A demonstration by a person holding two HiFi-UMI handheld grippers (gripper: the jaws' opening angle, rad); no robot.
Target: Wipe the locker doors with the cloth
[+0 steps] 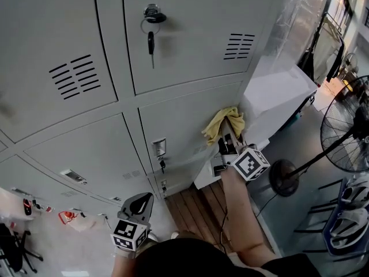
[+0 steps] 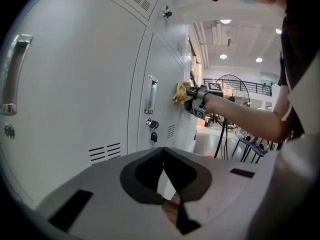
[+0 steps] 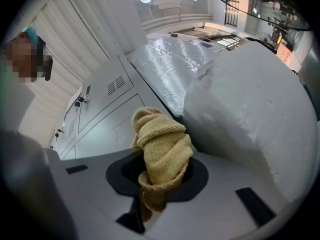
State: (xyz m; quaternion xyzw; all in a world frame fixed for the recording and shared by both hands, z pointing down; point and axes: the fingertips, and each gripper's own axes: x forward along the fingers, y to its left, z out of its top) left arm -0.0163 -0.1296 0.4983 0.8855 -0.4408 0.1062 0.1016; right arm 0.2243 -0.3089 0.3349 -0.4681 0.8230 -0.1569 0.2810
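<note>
Right gripper view shows the yellow cloth as a bunched roll that stands up between the two jaws, and the jaws are closed tightly on its lower end. In the head view the right gripper holds this cloth against the grey locker door of the lower row, close to the right edge of that door, and the person's bare forearm reaches up to it from below. Just beside the cloth, on its right, stands a big white block with a rough surface, and it leans on the end of the lockers. On the door above, a key hangs from a round lock. The left gripper is low in the head view, well apart from the cloth, and it points toward the lower doors. Its jaws are together at their tips and nothing is between them. The left gripper view also shows a door handle with a small lock under it. A standing fan is on the floor at the right, away from the lockers.
</note>
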